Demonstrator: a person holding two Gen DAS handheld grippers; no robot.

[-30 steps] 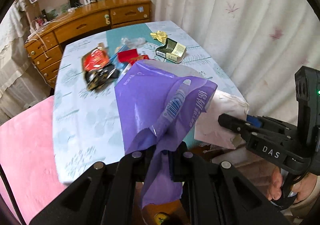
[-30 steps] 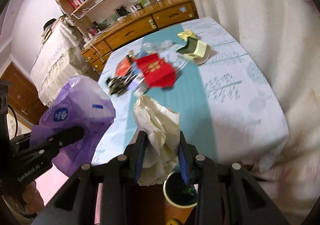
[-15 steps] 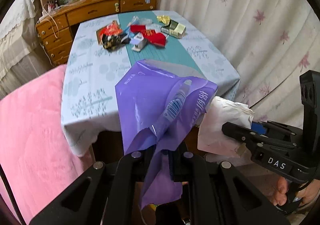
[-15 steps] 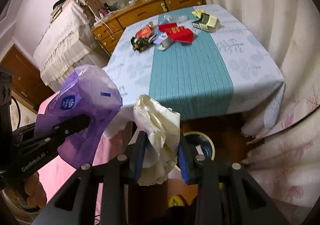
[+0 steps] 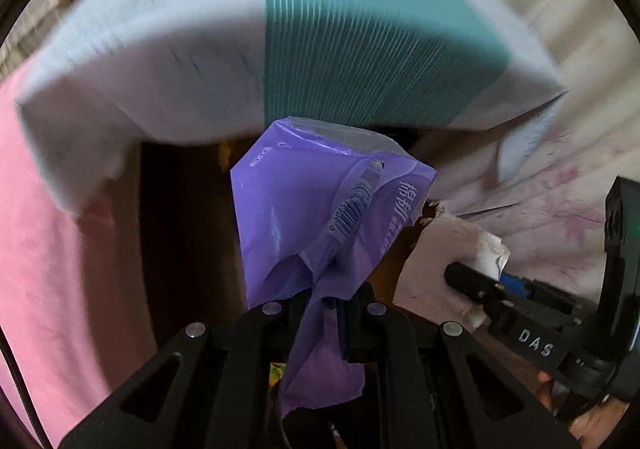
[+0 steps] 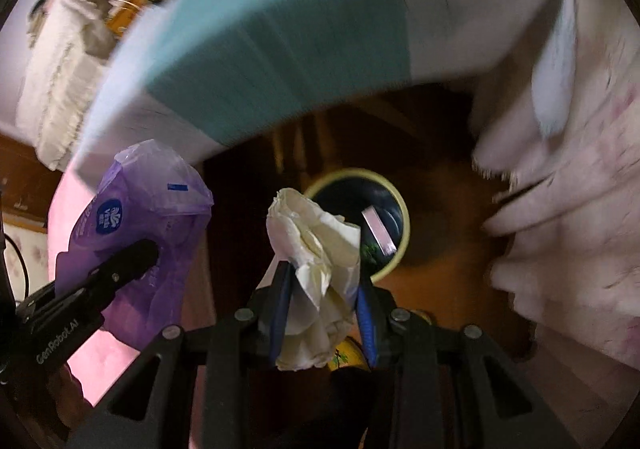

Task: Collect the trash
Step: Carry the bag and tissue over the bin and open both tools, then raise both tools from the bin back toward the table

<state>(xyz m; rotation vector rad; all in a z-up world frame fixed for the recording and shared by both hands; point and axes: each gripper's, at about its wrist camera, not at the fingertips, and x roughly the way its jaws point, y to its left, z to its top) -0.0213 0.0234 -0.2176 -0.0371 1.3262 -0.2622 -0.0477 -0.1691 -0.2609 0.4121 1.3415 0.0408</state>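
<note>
The left gripper (image 5: 334,299) is clamped tight on a crumpled purple plastic wrapper (image 5: 320,209), and the right gripper (image 6: 322,289) is pinched onto a wad of cream-white tissue paper (image 6: 316,245). Both pieces hang below the cloth-covered table's edge (image 6: 280,61), the tissue right above a round yellow-rimmed bin (image 6: 402,209) on the floor, presumably lined up for dropping in.

Worktop (image 6: 280,49) edge overhead in both views, cloth (image 5: 160,61) hanging over it, runner (image 5: 360,29) down the middle. Bin (image 6: 402,209) on the floor below and ahead of the worktop edge. Right claw (image 6: 322,301) near the bin, tissue (image 6: 316,249) between its fingers, overlapping the bin's left rim. Left claw (image 5: 322,301) to its left, bag (image 5: 320,217) pinched in it. Curtain (image 6: 560,229) right of the bin.
</note>
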